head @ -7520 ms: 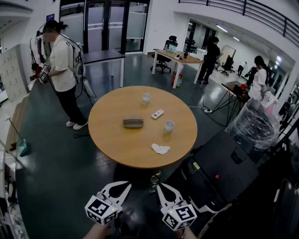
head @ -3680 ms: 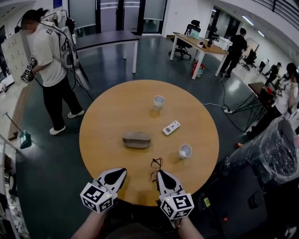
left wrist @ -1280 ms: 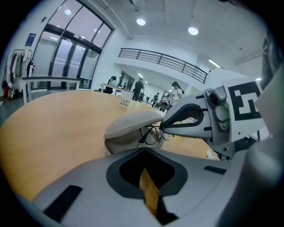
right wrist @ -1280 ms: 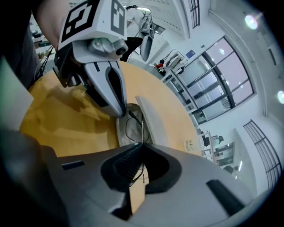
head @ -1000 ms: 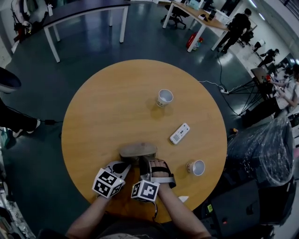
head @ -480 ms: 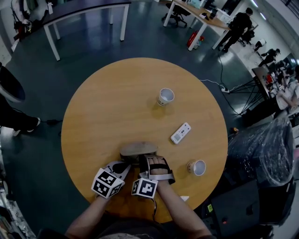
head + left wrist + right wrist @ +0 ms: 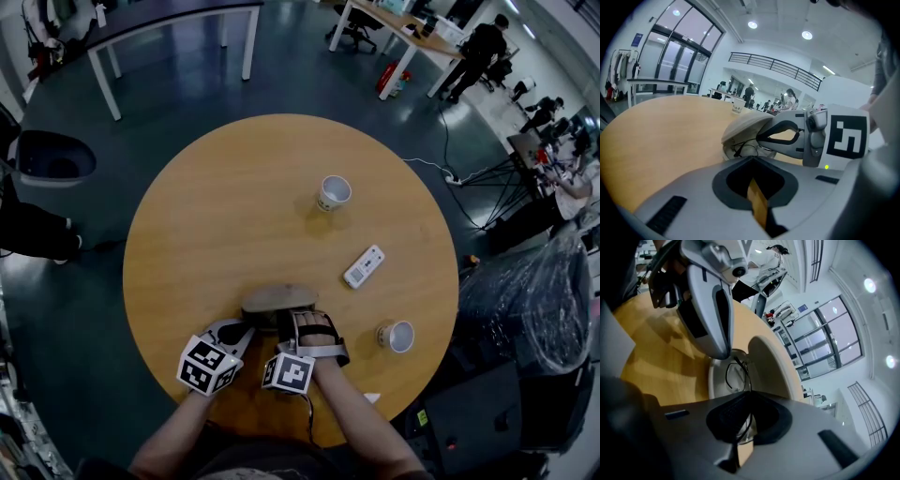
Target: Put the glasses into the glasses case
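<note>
The glasses [image 7: 736, 375] are gripped by the right gripper's [image 7: 749, 399] fingers partly inside the open glasses case [image 7: 278, 298], the left gripper's [image 7: 752, 164] fingers pressed together empty; release is judged outstanding.

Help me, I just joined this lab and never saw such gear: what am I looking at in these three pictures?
No robot: a person holds a two-jaw gripper in each hand. One picture comes from a camera on the person's head, looking down; the other two from cameras riding on each gripper, looking along its jaws. On the round wooden table lie a grey oval glasses case, lid up, a white paper cup, another cup nearer the edge and a white remote control. The right gripper has its jaws shut on thin black wire-framed glasses that reach into the case. The left gripper, jaws together and empty, sits close by the case.
</note>
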Action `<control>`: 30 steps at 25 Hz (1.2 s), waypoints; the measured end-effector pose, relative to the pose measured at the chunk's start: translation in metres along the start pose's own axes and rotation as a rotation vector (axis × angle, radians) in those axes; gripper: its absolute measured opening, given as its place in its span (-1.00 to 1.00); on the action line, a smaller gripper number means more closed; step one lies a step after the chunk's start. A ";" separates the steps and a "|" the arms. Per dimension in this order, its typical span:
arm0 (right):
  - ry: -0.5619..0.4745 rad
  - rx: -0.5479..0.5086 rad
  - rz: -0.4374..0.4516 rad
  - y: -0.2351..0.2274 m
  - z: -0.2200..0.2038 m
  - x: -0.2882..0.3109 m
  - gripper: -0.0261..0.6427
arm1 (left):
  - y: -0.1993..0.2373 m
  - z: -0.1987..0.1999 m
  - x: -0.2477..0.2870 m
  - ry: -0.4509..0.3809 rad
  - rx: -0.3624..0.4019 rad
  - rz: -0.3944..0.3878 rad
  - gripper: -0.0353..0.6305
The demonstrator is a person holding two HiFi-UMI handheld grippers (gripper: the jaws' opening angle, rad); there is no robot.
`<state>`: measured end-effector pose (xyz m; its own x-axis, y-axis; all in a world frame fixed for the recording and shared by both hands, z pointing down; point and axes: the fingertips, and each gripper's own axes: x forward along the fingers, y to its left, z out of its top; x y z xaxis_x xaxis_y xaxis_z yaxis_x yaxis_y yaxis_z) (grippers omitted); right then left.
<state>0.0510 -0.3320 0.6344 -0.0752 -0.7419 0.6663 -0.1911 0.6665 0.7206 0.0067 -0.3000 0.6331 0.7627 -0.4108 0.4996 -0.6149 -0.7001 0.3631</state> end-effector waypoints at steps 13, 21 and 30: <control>-0.032 0.106 0.133 -0.002 0.004 -0.001 -0.83 | -0.001 0.003 0.001 -0.006 -0.005 0.012 -0.88; -0.034 0.157 0.123 -0.005 0.001 -0.014 -0.78 | 0.000 0.004 0.003 -0.002 0.011 0.014 -0.88; -0.045 0.132 0.032 -0.005 -0.007 -0.020 -0.78 | 0.000 0.003 0.003 0.001 0.018 0.017 -0.88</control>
<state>0.0608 -0.3202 0.6190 -0.1262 -0.7252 0.6769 -0.3150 0.6763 0.6658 0.0095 -0.3032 0.6328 0.7521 -0.4217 0.5065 -0.6237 -0.7038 0.3401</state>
